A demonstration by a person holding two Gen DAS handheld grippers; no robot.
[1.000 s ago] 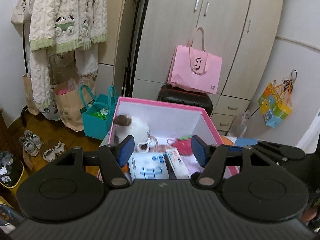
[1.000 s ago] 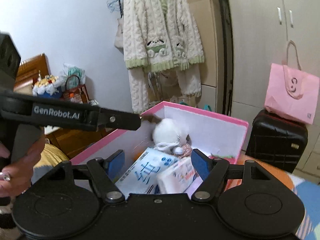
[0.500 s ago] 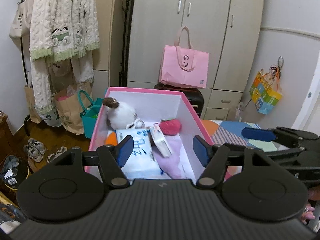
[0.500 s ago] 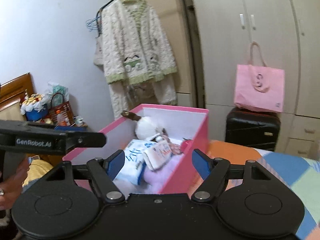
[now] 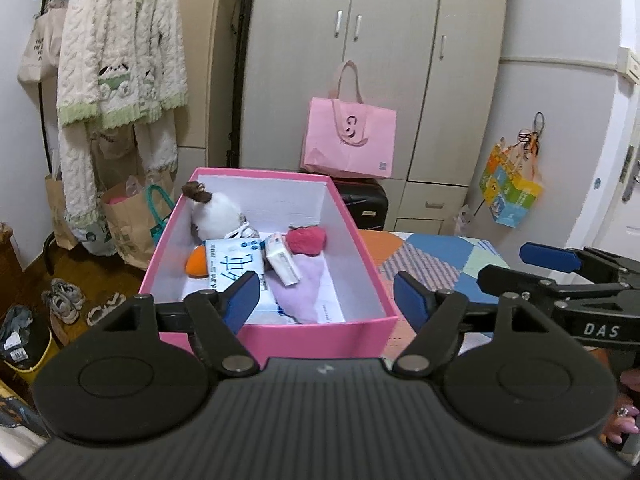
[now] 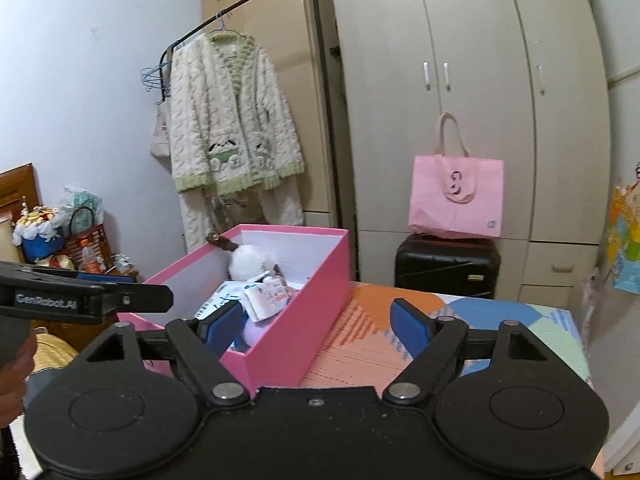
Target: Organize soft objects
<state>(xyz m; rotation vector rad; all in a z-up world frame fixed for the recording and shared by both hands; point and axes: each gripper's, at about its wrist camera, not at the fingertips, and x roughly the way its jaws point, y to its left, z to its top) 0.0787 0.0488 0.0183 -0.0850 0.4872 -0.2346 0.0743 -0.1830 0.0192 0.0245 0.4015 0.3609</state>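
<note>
1. Plushie [image 5: 214,212], white, sits in the far left corner of the pink box [image 5: 276,336]; soft and light, so pinch its round body.
2. Left hand-held gripper [image 5: 322,300] and right hand-held gripper [image 6: 316,322] both gape wide, empty.

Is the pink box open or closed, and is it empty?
Open and not empty. The pink box has no lid on; a white plush toy, tissue packs and a red plush lie inside.
</note>
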